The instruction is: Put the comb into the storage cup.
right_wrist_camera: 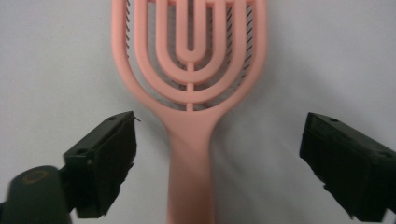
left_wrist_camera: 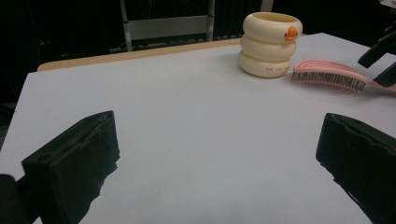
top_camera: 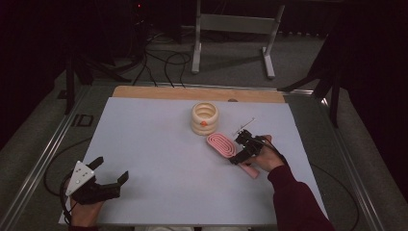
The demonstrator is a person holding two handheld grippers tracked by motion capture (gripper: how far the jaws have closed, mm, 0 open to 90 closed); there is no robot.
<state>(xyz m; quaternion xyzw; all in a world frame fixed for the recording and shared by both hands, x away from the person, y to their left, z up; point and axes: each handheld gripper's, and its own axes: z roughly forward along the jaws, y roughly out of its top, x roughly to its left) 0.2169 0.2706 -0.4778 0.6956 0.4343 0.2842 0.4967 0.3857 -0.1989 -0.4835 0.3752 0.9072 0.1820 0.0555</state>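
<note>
The pink hairbrush (top_camera: 225, 147) is lying flat on the white table (top_camera: 159, 159), bristles down, its head just beside the cream ringed cup (top_camera: 204, 118) and its handle pointing away from that cup toward the person's side. The right gripper (right_wrist_camera: 217, 161) is being held directly over the brush handle, jaws spread wide, one on each side of the handle and touching nothing. The left gripper (top_camera: 103, 175) is being held well apart from the cup, near the table's near left corner, with its jaws likewise spread and nothing between them.
</note>
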